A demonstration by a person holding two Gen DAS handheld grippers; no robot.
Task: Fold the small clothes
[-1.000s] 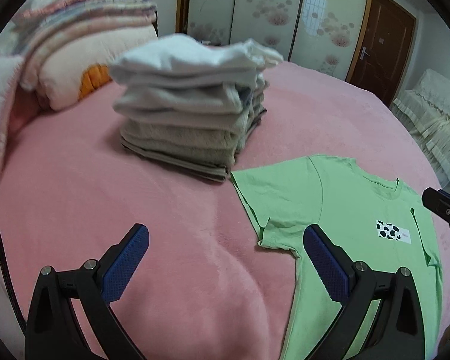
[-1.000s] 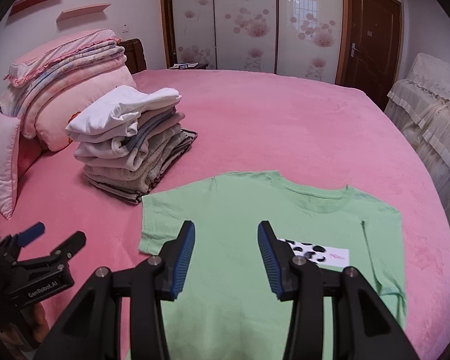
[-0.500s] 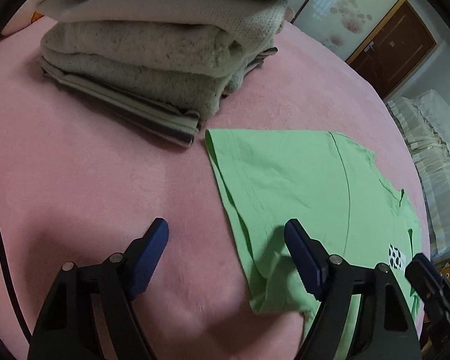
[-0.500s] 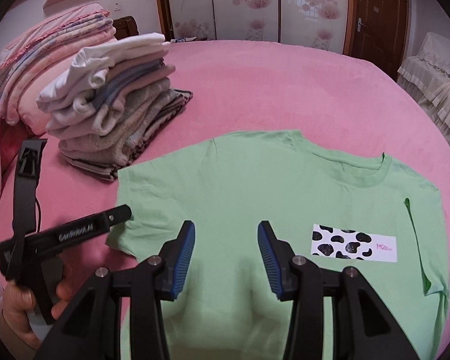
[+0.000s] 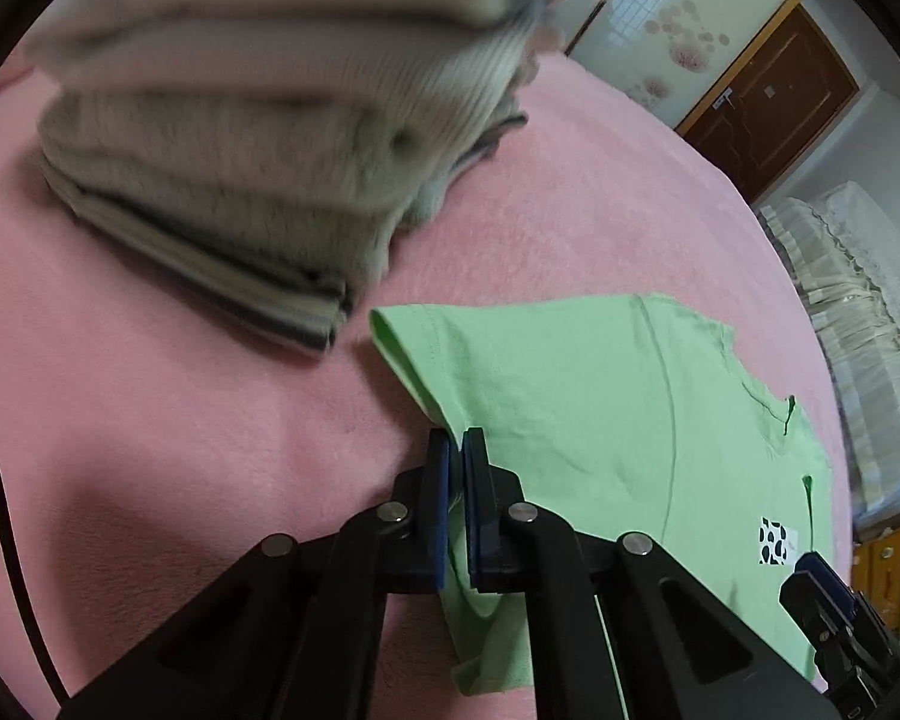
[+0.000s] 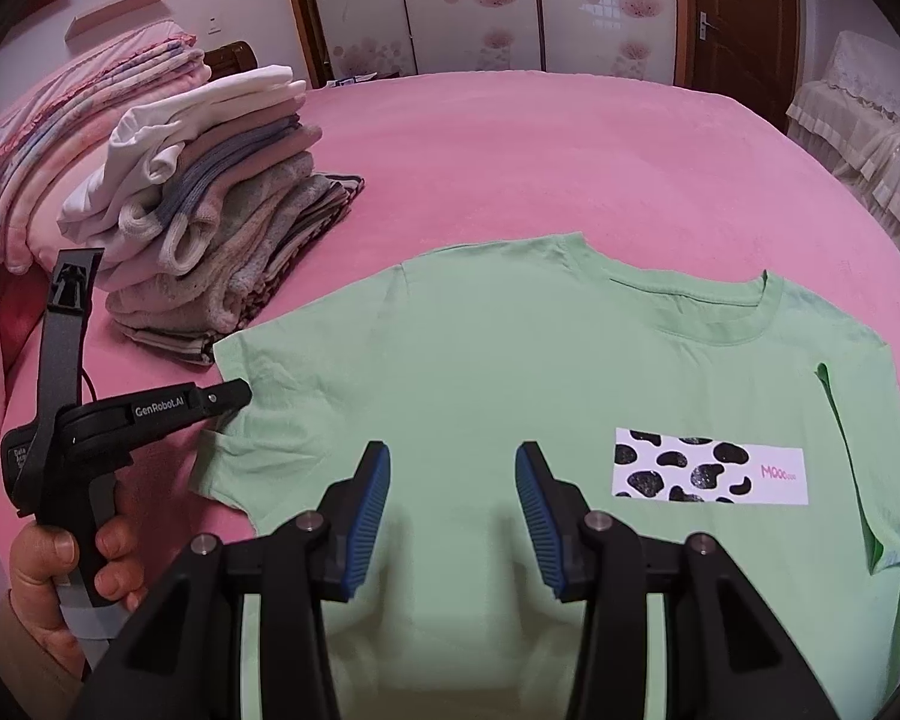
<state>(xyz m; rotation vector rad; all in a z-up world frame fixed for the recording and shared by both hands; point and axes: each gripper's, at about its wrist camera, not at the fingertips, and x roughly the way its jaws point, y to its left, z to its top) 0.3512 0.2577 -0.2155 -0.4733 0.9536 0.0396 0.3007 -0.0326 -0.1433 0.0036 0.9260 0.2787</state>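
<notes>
A light green T-shirt (image 6: 510,360) with a cow-spot patch (image 6: 708,467) lies flat on the pink bed, neck toward the far side. My left gripper (image 5: 456,441) is shut on the hem of its left sleeve (image 5: 414,354); green cloth shows pinched between the blue pads. In the right wrist view, that left gripper (image 6: 240,393) meets the sleeve edge, held by a hand (image 6: 54,558). My right gripper (image 6: 453,468) hovers over the shirt's lower middle, jaws apart, with nothing pressed between the pads. Its tip (image 5: 822,588) shows at the lower right of the left wrist view.
A tall stack of folded clothes (image 6: 210,210) stands just left of the shirt, close to the held sleeve. Folded pink bedding (image 6: 84,120) lies behind it at the headboard. The pink bedspread (image 6: 570,168) stretches far beyond; a wardrobe and a brown door (image 6: 744,18) stand behind.
My left gripper came down and forward to the sleeve and its wide-open jaws closed on the hem. My right gripper sank closer to the shirt with its jaws unchanged.
</notes>
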